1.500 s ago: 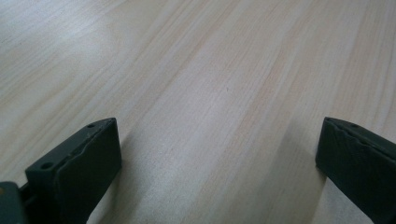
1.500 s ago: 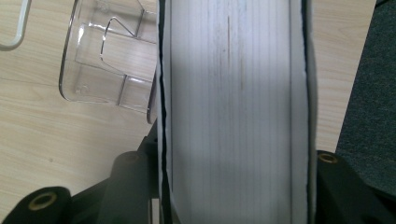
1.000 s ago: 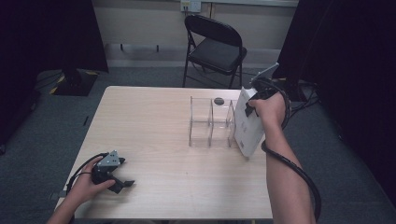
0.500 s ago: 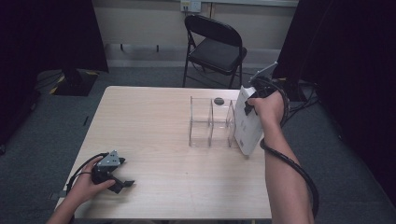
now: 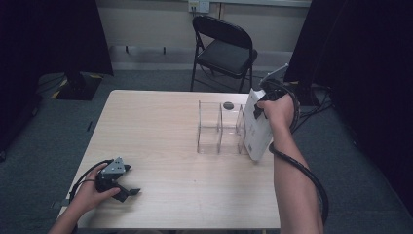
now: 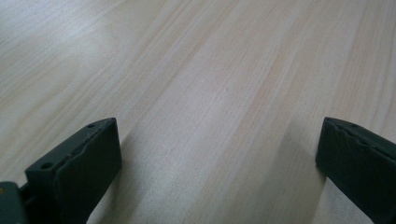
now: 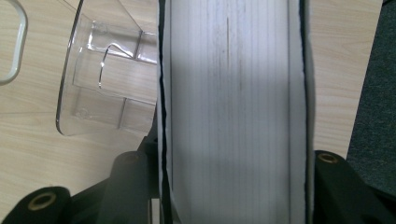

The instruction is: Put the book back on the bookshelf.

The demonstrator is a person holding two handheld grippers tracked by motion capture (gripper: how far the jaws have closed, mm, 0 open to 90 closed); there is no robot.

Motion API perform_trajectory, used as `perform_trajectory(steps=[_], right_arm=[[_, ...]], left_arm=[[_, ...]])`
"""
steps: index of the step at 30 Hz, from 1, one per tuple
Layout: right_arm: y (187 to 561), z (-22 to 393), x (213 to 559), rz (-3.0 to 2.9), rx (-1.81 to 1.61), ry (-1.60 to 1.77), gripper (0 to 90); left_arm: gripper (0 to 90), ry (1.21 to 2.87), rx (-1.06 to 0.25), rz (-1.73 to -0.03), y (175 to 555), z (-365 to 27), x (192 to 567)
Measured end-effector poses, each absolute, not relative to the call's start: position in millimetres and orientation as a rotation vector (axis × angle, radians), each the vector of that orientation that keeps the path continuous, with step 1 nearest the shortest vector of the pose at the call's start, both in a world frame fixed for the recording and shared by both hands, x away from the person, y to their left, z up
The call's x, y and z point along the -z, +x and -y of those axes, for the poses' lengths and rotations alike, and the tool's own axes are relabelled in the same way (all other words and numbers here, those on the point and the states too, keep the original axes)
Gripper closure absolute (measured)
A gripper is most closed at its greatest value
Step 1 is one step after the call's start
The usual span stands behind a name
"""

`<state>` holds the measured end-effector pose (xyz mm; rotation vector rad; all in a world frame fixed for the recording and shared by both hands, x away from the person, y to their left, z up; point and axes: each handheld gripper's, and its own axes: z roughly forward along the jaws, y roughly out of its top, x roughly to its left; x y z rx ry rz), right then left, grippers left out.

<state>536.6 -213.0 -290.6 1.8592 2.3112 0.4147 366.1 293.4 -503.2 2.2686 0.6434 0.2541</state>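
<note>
Item 1: white book (image 5: pixel 256 127), thick, held upright with its lower corner at the table (image 5: pixel 160 126), right of centre in the high view. It stands just beside the right end of the clear acrylic rack (image 5: pixel 219 127); whether the 2 touch cannot be told. In the right gripper view the book's page edges (image 7: pixel 233 107) run up the middle of the frame, the rack's clear wall (image 7: pixel 100 70) at upper left.

Item 2: right gripper (image 5: pixel 265 103), at the book's top edge, right of centre in the high view. Its 2 jaws are clamped on the book's covers, 1 on each side, set narrow to the book's thickness.

Item 3: left gripper (image 5: pixel 127 189), lower left of the high view, resting on the table in the person's hand. Its jaws stand wide apart with bare tabletop (image 6: pixel 210 93) between them, nothing held.

Item 4: black folding chair (image 5: pixel 224 48), upper centre of the high view, beyond the table.
</note>
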Motion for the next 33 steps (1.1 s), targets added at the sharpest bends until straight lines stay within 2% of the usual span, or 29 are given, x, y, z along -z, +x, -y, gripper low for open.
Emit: perform_trajectory(steps=[33], right_arm=[[549.6,207.4,299.4,-2.292,-0.399,1.856,51.8]], left_arm=[[0.0,2.269,-0.25,-0.639,366.5,-293.4,503.3]])
